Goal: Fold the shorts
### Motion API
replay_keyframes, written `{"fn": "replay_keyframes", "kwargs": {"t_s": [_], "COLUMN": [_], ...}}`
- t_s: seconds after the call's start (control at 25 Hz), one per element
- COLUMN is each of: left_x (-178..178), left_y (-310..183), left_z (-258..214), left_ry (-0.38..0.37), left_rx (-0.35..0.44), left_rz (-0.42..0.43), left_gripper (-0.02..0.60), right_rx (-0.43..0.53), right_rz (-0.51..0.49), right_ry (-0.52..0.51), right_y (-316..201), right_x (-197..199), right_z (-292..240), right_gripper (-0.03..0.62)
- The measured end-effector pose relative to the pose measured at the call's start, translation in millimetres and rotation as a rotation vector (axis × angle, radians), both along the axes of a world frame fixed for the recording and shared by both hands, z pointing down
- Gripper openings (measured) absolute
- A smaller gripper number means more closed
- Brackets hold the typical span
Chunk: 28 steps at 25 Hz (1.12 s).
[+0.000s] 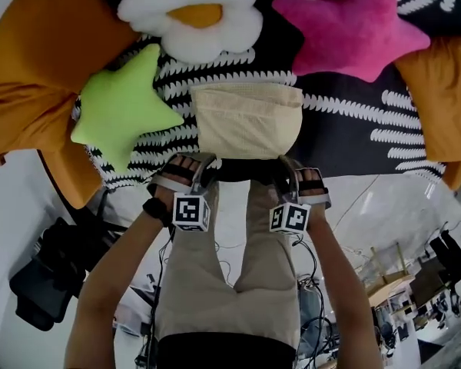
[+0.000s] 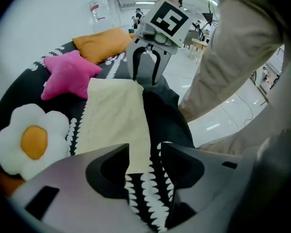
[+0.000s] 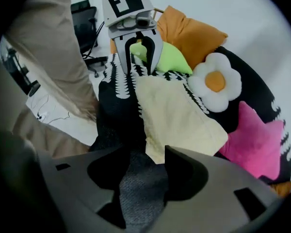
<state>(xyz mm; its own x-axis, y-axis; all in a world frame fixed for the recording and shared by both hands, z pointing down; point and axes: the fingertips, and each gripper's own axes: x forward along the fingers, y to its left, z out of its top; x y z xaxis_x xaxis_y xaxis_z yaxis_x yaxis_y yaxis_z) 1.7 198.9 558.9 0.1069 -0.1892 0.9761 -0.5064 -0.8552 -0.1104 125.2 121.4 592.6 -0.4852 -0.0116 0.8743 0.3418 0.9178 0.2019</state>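
The pale yellow cloth shorts (image 1: 248,120) look soft and light, and are best pinched at the near corners. The jaws of the left gripper (image 2: 145,153) and the right gripper (image 3: 146,160) are spread, with nothing pinched.

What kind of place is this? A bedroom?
Probably a lab or office, not a bedroom: the pink star cushion and black patterned cover suggest a bed, but wooden desks and a black office chair stand on a white floor.
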Motion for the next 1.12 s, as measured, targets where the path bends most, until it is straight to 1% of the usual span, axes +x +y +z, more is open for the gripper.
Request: {"fn": "replay_keyframes", "kwargs": {"t_s": [0.08,0.16,0.2,0.28,0.32,0.36,0.4,0.44,0.48,0.52,0.56,0.6,0.64,0.72,0.76,0.84,0.88,0.92,0.96,1.04,1.12], "left_x": [-12.4,-26.1,-33.9,-51.1,-61.3,-72.9,-84.8,-95.0,-101.6,-105.0,-107.2,-109.8,-112.6,-114.9,-112.8,-101.2,-93.3,-85.1,-75.7,-46.6,-13.7], "left_y": [-10.2,-30.1,-42.2,-65.4,-73.7,-78.9,-82.9,-88.1,-94.4,-99.9,-103.0,-103.7,-102.3,-97.6,-96.6,-98.3,-102.0,-108.8,-117.1,-126.6,-119.1], "left_z": [-23.8,-37.3,-37.5,-23.7,-10.0,7.5,25.8,41.4,51.9,57.0,57.0,52.0,42.4,13.2,-4.2,-38.3,-52.0,-61.0,-64.5,-60.9,-54.8], "left_ry": [-0.018,-0.028,-0.039,-0.071,-0.097,-0.131,-0.169,-0.201,-0.214,-0.209,-0.2,-0.196,-0.193,-0.179,-0.164,-0.102,-0.062,-0.023,0.011,0.087,0.177], "left_rx": [0.007,0.023,0.034,0.045,0.035,0.011,-0.025,-0.068,-0.107,-0.135,-0.145,-0.136,-0.115,-0.063,-0.037,0.018,0.045,0.069,0.087,0.089,0.038], "left_rz": [-0.04,-0.071,-0.07,-0.043,-0.031,-0.033,-0.059,-0.106,-0.16,-0.205,-0.231,-0.243,-0.243,-0.22,-0.208,-0.19,-0.163,-0.11,-0.028,0.198,0.468], "left_gripper": [0.221,0.236,0.245,0.258,0.271,0.272,0.267,0.242,0.232,0.227,0.225,0.227,0.23,0.23,0.229,0.219,0.219,0.225,0.23,0.238,0.28], "right_rx": [-0.032,-0.056,-0.059,-0.061,-0.066,-0.068,-0.063,-0.056,-0.063,-0.095,-0.138,-0.173,-0.194,-0.195,-0.188,-0.204,-0.232,-0.265,-0.295,-0.335,-0.368], "right_rz": [0.098,0.189,0.216,0.223,0.207,0.185,0.167,0.162,0.181,0.228,0.295,0.37,0.451,0.625,0.708,0.861,0.933,1.002,1.064,1.165,1.279], "right_ry": [-0.008,-0.068,-0.112,-0.181,-0.191,-0.181,-0.152,-0.114,-0.084,-0.073,-0.077,-0.094,-0.128,-0.23,-0.271,-0.308,-0.309,-0.305,-0.299,-0.278,-0.265], "right_y": [-3.3,-18.2,-29.6,-54.4,-65.8,-76.7,-87.7,-99.0,-109.6,-117.7,-122.8,-125.3,-126.0,-125.0,-123.4,-109.8,-97.2,-83.3,-69.4,-40.3,-11.7], "right_x": [3.9,-2.2,-10.4,-33.0,-45.3,-56.1,-63.6,-67.1,-68.7,-70.8,-74.5,-79.2,-83.1,-78.4,-68.6,-44.0,-34.7,-29.6,-27.9,-26.5,-31.2], "right_z": [-17.2,-35.2,-42.2,-44.6,-38.9,-28.5,-13.8,3.7,20.0,30.5,33.5,29.2,18.9,-12.1,-27.7,-50.8,-56.6,-58.2,-56.3,-47.4,-43.6], "right_gripper": [0.257,0.264,0.264,0.265,0.277,0.281,0.27,0.2,0.161,0.16,0.161,0.165,0.174,0.208,0.218,0.222,0.226,0.238,0.241,0.242,0.233]}}
